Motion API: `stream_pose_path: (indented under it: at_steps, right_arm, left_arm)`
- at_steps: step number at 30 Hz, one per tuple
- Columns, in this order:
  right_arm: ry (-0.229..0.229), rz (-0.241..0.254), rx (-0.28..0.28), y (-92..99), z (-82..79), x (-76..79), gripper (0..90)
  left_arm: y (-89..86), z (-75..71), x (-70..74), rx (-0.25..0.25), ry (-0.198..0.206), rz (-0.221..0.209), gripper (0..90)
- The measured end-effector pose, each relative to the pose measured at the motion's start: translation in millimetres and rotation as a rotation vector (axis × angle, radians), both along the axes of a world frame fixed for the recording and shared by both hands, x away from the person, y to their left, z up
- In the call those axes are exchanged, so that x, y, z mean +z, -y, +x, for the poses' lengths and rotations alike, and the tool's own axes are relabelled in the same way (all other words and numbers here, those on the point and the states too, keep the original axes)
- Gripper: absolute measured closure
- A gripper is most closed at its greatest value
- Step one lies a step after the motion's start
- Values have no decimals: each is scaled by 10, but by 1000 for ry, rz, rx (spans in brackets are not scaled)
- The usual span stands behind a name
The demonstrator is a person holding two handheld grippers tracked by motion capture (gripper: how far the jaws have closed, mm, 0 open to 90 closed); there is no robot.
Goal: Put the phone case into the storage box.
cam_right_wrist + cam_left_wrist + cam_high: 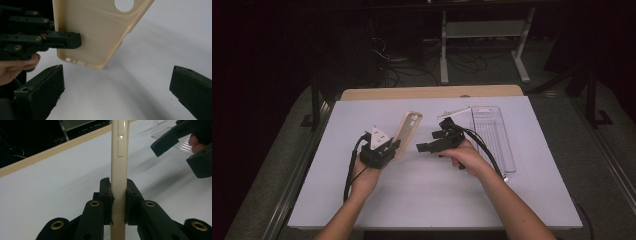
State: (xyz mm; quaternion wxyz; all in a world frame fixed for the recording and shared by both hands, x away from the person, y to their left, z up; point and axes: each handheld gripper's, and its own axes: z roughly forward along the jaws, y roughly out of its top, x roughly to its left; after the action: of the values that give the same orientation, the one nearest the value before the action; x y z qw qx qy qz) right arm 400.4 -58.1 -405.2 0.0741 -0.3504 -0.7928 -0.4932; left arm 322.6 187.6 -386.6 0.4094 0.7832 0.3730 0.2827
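Note:
A cream phone case (407,131) is held above the white table, tilted up and away from me. My left gripper (388,148) is shut on its lower end; in the left gripper view the case (119,170) stands edge-on between the pads. My right gripper (426,146) is open, just right of the case and apart from it. In the right gripper view the case (100,30) hangs ahead of the spread jaws, with the left gripper (67,41) clamped on its edge and the camera hole at the top.
A clear plastic tray (493,137) lies on the white table (427,195) to the right of my right hand. A small white part (451,114) lies behind the right gripper. Metal frame legs and cables stand on the dark floor beyond the table.

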Motion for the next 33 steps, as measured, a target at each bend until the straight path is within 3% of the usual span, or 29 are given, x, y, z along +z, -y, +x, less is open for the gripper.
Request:
stream_pose_path:
  at_steps: [10,33]
  right_arm:
    - [-34,108,-24,3,9,-22,0]
    - [-72,226,-58,-24,9,-6,0]
  left_arm:
    - [61,-8,-9,-3,-9,-20,789]
    - [286,-91,-45,-48,-2,-36,789]
